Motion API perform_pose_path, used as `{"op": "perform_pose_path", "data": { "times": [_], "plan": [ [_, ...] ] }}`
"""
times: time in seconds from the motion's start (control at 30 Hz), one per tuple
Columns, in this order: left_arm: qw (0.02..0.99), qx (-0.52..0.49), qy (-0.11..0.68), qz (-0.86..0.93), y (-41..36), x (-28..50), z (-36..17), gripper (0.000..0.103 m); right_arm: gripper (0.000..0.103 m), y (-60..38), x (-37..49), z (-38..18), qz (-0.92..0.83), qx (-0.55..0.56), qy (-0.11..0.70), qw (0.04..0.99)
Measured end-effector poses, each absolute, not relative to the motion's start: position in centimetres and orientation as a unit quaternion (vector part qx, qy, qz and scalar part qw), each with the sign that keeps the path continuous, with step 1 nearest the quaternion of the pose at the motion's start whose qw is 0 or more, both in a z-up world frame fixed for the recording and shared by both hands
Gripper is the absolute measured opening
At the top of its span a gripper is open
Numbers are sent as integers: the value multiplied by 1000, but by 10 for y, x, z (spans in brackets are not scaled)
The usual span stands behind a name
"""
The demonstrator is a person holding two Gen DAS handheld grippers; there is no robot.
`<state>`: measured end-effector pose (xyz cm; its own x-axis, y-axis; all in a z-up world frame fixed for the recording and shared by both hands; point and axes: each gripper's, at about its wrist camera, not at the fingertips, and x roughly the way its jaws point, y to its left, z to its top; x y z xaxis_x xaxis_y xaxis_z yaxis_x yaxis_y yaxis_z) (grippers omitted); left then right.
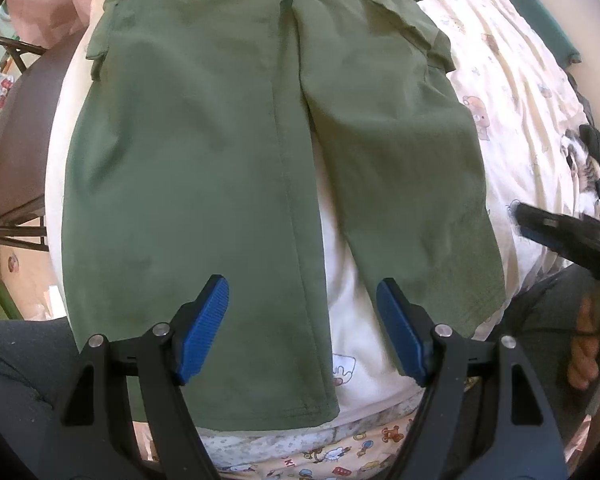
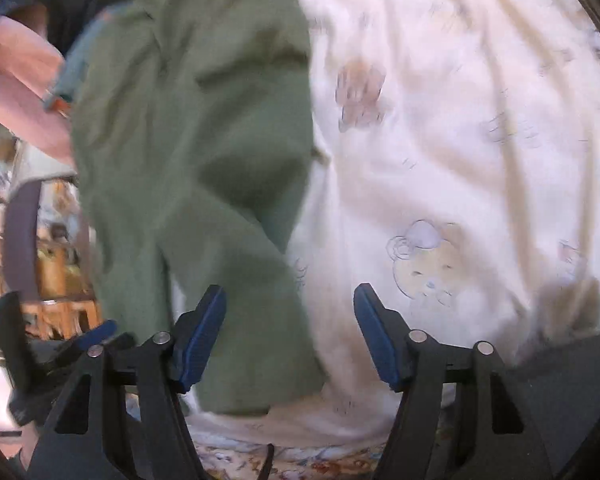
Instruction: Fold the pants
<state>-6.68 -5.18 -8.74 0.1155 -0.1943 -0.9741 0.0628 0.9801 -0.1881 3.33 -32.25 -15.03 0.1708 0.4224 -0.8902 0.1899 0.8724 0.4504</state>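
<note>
- Looks like the very start of the fold: the green pants (image 1: 204, 168) lie flat on the printed bedsheet (image 1: 512, 92), legs toward the camera with a gap of sheet between the hems.
- Left gripper (image 1: 302, 330) hangs over the left leg's hem, jaws spread, nothing pinched.
- Right gripper (image 2: 290, 336) is spread too, over the other leg's outer edge and the sheet, holding nothing.
- Next move, I'd guess: each one pinches a hem and carries it up toward the waist.
- Waistband's cut off at the top, and the right view is badly blurred.
</note>
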Motion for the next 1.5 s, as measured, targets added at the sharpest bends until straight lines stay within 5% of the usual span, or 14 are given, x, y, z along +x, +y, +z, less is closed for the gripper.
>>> {"op": "perform_pose_path", "data": {
  "times": [0.1,0.2,0.5,1.3,1.37,1.43,1.5],
  "plan": [
    [744,-38,660,-100,-55,-75,-87,73,48,-309,33,-169,92,236,663,704],
    [742,-20,660,-117,-62,-83,-88,73,1,-301,23,-159,97,206,659,716],
    [744,16,654,-135,-78,-87,-89,73,1,-299,19,-104,146,210,609,750],
    [745,95,628,-204,-188,-96,-100,73,1,-310,24,-145,184,341,595,704],
    [746,91,628,-203,-186,-95,-101,70,1,-308,24,-145,187,340,596,703],
    [751,82,623,-203,-182,-95,-97,48,1,-308,23,-146,189,348,596,699],
    [758,79,615,-204,-172,-95,-88,37,1,-307,23,-146,191,353,595,696]
  ]
}}
